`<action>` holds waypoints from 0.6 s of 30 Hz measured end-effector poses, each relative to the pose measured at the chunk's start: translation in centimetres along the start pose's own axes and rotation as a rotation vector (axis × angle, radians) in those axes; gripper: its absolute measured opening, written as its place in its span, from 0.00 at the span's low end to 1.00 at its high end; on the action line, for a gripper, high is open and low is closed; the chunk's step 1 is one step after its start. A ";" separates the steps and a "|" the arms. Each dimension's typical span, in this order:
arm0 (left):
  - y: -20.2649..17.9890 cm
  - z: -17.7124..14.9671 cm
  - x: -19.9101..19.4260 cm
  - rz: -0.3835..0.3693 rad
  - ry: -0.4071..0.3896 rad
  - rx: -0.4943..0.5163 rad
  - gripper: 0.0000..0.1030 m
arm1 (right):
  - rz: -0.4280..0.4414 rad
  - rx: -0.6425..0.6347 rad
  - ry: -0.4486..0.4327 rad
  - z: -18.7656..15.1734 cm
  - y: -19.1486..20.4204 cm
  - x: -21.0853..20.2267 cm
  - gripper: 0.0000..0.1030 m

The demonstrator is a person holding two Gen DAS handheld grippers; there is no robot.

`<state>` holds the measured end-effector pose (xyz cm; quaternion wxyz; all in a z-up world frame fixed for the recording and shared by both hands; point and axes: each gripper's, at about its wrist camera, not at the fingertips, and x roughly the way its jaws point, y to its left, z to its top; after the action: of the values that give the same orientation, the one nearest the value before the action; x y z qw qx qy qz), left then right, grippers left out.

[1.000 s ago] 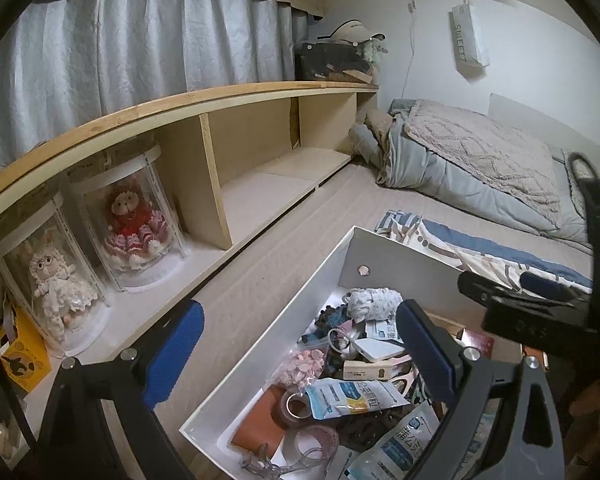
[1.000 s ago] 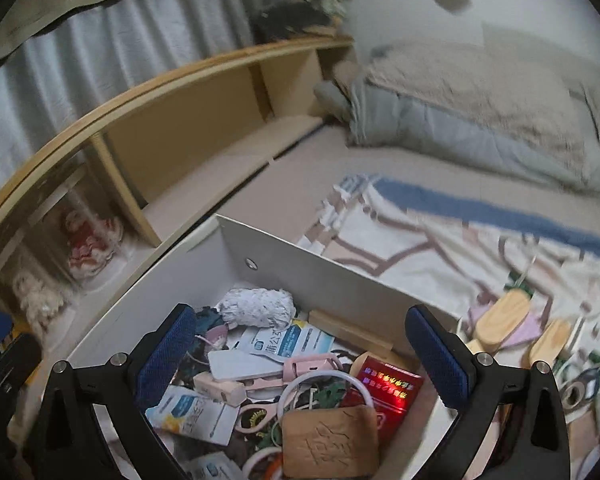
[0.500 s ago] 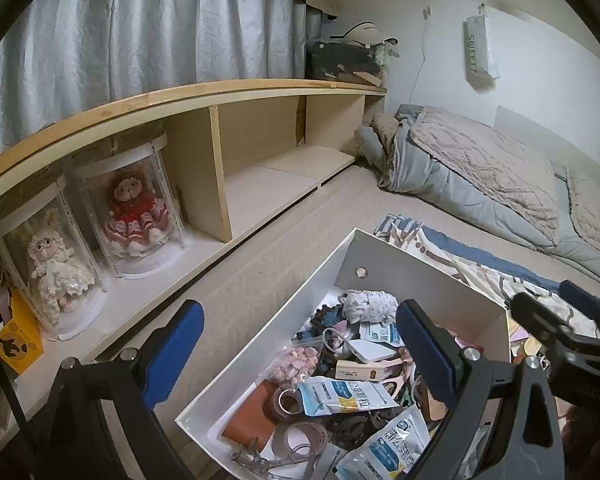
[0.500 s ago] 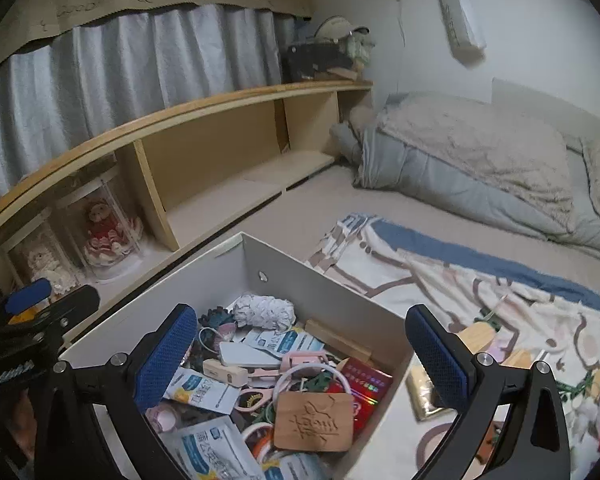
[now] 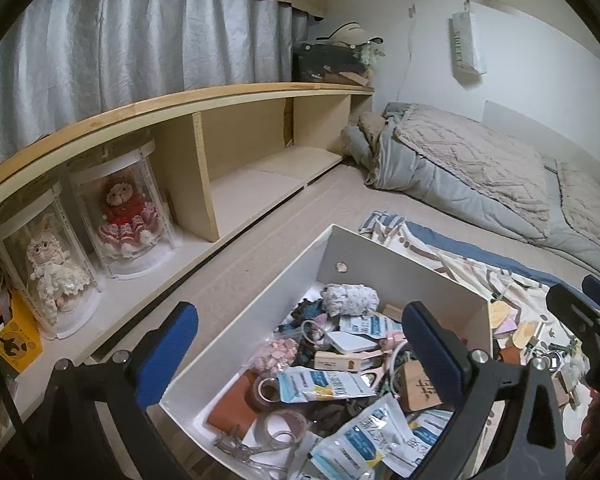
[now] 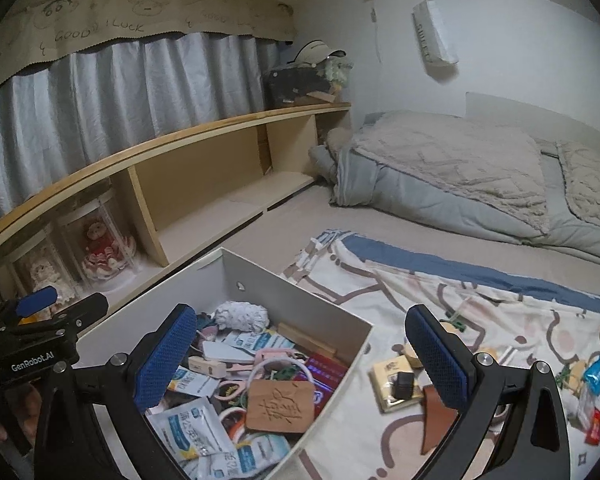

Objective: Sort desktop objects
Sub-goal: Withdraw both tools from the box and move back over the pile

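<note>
- Both fingers wide apart, holding nothing: left gripper (image 5: 300, 354), right gripper (image 6: 312, 354).
- Hovering above box (image 6: 292, 300), probably choosing among loose items on cloth (image 6: 500, 320) near its right wall.

"GenRobot.AI" on left gripper (image 6: 36, 306); "GOOD LUCK" valance (image 6: 100, 32)

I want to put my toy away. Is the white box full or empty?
Nearly full. The white box is heaped with packets, a wooden tag and other small things.
</note>
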<state>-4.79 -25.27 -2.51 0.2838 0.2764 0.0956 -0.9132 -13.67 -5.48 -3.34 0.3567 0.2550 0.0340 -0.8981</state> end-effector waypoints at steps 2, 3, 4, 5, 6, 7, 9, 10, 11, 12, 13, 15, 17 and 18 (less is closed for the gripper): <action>-0.4 0.0 -0.1 -0.007 0.001 0.002 1.00 | -0.004 -0.005 -0.003 -0.1 -0.3 -0.4 1.00; -0.5 0.0 -0.2 -0.006 0.001 0.003 1.00 | -0.006 -0.005 -0.005 -0.1 -0.5 -0.6 1.00; -0.7 0.1 -0.4 -0.007 -0.002 0.004 1.00 | -0.006 -0.006 -0.006 -0.1 -0.6 -0.8 1.00; -0.9 0.2 -0.5 -0.007 -0.005 0.004 1.00 | -0.007 -0.007 -0.006 -0.1 -0.7 -1.0 1.00; -1.1 0.2 -0.6 -0.008 -0.008 0.004 1.00 | -0.008 -0.009 -0.006 -0.1 -0.8 -1.1 1.00; -1.3 0.3 -0.7 -0.010 -0.010 0.003 1.00 | -0.009 -0.012 -0.007 -0.1 -0.9 -1.3 1.00; -1.5 0.4 -0.8 -0.018 -0.010 -0.001 1.00 | -0.011 -0.017 -0.010 -0.1 -1.1 -1.7 1.00; -1.8 0.5 -0.9 -0.023 -0.009 0.000 1.00 | -0.008 -0.015 -0.009 0.0 -1.3 -1.8 1.00; -2.1 0.5 -1.0 -0.031 -0.009 0.003 1.00 | -0.005 -0.016 -0.006 0.0 -1.4 -1.9 1.00; -2.4 0.5 -1.1 -0.036 -0.010 0.006 1.00 | -0.007 -0.020 -0.005 -0.1 -1.6 -2.1 1.00; -2.9 0.5 -1.2 -0.042 -0.012 0.013 1.00 | -0.011 -0.026 -0.005 -0.1 -1.7 -2.2 1.00; -3.5 0.5 -1.4 -0.053 -0.014 0.026 1.00 | -0.022 -0.043 -0.008 -0.1 -2.0 -2.6 1.00; -4.1 0.5 -1.5 -0.062 -0.017 0.039 1.00 | -0.030 -0.042 -0.013 -0.1 -2.6 -3.1 1.00; -4.5 0.4 -1.6 -0.070 -0.017 0.045 1.00 | -0.032 -0.038 -0.015 -0.1 -2.8 -3.2 1.00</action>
<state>-6.45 -21.00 -1.23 0.2464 0.2714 0.0823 -0.9267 -13.48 -1.37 -2.22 0.3473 0.2411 0.0524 -0.9047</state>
